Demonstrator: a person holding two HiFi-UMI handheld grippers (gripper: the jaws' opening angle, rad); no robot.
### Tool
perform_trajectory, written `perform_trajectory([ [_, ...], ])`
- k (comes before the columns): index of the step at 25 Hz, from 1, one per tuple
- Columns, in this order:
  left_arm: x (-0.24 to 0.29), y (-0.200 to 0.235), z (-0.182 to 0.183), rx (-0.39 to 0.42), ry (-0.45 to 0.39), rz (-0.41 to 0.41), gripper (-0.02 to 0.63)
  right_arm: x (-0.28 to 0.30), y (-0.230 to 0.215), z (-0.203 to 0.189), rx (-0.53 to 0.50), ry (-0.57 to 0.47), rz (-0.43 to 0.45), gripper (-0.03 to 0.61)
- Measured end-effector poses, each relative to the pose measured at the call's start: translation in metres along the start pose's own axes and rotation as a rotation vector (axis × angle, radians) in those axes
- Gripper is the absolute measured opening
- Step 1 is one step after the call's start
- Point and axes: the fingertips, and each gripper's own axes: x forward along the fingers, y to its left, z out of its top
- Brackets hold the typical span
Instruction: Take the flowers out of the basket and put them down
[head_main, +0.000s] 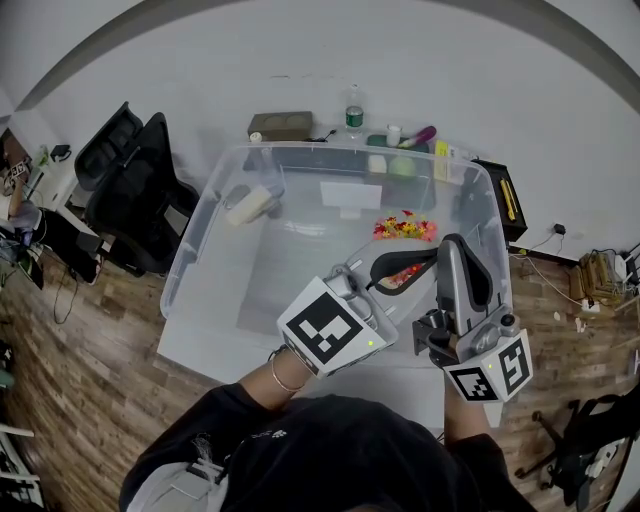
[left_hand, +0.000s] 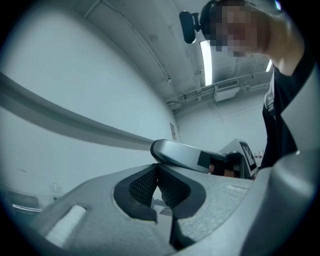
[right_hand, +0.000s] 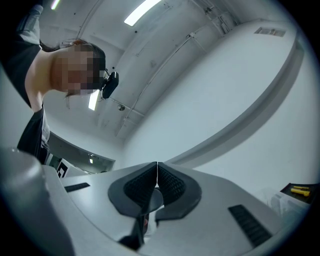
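Observation:
A clear plastic bin (head_main: 200, 240) stands on the white table (head_main: 200, 350). Loose red and yellow flowers (head_main: 405, 228) lie on the bin's floor at the far right. Just nearer, a dark looped basket (head_main: 385, 268) holds more red flowers (head_main: 402, 275). My left gripper (head_main: 362, 274) reaches in beside the basket's left end, and its jaws are shut with nothing visible between the pads (left_hand: 145, 185). My right gripper (head_main: 452, 245) stands at the basket's right end, tilted upward, and is also shut (right_hand: 157, 165). In the left gripper view a grey finger of the right gripper (left_hand: 185, 155) shows just ahead.
A pale cylinder (head_main: 250, 205) lies in the bin's far left corner. Behind the bin are a brown box (head_main: 281, 125), a bottle (head_main: 353, 112) and small items. A black chair (head_main: 135, 190) stands at the left, and a black box (head_main: 507, 205) lies at the right.

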Motion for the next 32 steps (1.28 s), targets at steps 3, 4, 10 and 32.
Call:
perform_trajectory([
  [3, 0.002, 0.002, -0.008, 0.032, 0.025, 0.018, 0.002, -0.002, -0.005, -0.007, 0.001, 0.021, -0.014, 0.012],
  [4, 0.002, 0.002, -0.011, 0.027, 0.029, 0.019, 0.002, -0.003, -0.007, -0.009, 0.002, 0.025, -0.020, 0.012],
  [10, 0.003, 0.010, -0.021, 0.014, 0.038, 0.045, 0.002, -0.007, -0.025, -0.021, 0.001, 0.046, -0.077, 0.012],
  [32, -0.003, 0.009, -0.042, 0.045, 0.097, 0.072, 0.002, -0.022, -0.047, -0.044, 0.076, 0.097, -0.163, 0.012],
])
